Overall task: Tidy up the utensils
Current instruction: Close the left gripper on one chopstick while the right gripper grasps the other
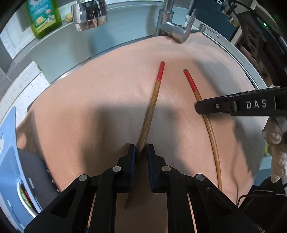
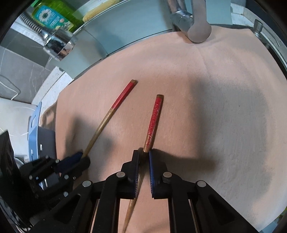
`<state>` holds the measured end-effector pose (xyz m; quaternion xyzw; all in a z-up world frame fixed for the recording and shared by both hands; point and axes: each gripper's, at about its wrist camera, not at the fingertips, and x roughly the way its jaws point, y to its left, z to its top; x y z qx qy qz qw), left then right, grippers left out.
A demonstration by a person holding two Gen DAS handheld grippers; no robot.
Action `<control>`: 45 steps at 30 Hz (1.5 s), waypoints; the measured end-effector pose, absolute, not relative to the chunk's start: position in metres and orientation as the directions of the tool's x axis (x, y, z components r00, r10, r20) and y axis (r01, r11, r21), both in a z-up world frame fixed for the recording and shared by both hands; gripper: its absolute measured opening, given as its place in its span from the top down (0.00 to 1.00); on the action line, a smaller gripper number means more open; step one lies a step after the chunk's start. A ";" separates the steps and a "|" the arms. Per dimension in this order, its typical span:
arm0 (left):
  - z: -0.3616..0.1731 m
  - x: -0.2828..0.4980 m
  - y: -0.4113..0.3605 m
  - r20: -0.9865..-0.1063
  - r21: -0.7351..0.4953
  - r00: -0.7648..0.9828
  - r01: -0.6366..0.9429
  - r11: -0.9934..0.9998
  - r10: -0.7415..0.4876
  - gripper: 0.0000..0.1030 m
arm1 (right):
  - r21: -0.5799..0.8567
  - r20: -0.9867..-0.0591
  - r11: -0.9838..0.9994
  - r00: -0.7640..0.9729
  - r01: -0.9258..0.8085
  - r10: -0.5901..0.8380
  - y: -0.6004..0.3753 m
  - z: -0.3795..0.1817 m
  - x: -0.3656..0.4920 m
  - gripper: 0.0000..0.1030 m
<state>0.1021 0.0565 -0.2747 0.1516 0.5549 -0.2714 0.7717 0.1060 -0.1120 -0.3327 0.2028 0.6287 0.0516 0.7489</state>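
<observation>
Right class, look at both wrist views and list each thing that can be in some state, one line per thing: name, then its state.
left gripper: shut on the left chopstick
right gripper: shut on the right chopstick
left chopstick: gripped, red end pointing toward the tap
right chopstick: gripped, red end pointing toward the tap
pink cloth: spread flat under both chopsticks
tap: no water seen running
green bottle: upright by the sink

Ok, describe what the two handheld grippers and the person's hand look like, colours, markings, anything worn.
Both grippers are black plastic linkage frames with round silver pivot pins. The left gripper and right gripper each have blue pads lining the inner faces of the fingers. The right gripper's side carries white raised letters reading DAS. A pale fuzzy glove shows at the edge behind it, and a thin black cable below.
</observation>
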 end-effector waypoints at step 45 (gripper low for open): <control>-0.278 0.135 0.013 -0.946 -0.130 0.187 0.533 0.836 -0.266 0.95 | 0.501 -0.863 0.834 0.211 0.230 0.460 -0.144 -0.340 0.099 0.94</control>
